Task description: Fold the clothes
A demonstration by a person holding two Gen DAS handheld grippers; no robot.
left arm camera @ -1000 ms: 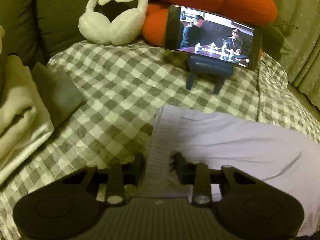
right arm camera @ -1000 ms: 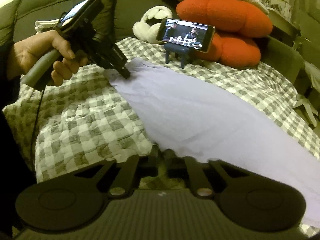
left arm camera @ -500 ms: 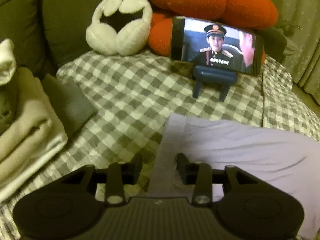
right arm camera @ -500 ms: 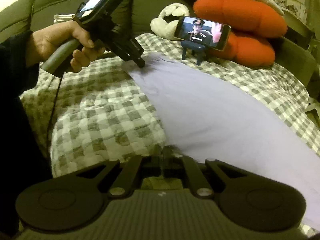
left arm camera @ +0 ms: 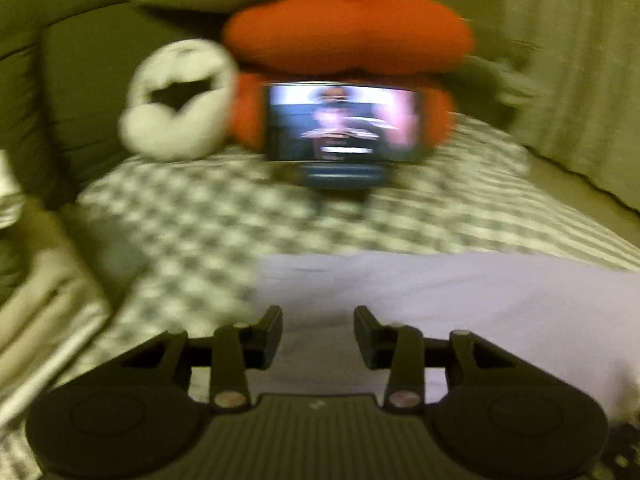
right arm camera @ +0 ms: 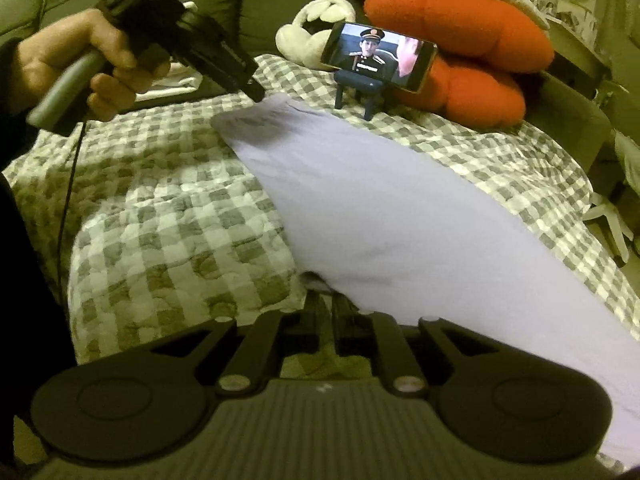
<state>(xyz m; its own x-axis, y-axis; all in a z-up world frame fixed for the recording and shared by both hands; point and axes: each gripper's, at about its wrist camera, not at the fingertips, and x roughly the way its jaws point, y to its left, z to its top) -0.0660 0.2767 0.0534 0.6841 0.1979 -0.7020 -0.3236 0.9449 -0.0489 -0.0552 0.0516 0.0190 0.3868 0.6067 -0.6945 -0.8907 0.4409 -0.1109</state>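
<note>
Garment (right arm camera: 384, 216) — lilac, spread long across the checked bed (right arm camera: 168, 232); right gripper (right arm camera: 325, 303) pinched on its near edge, left gripper (left arm camera: 318, 330) spread wide and empty over the far end — risk: one-sided pull drags or skews the cloth, creasing any fold.

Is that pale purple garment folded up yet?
Not yet: the lavender garment lies spread long across the checked quilt, its near edge pinched in the right claw.
</note>
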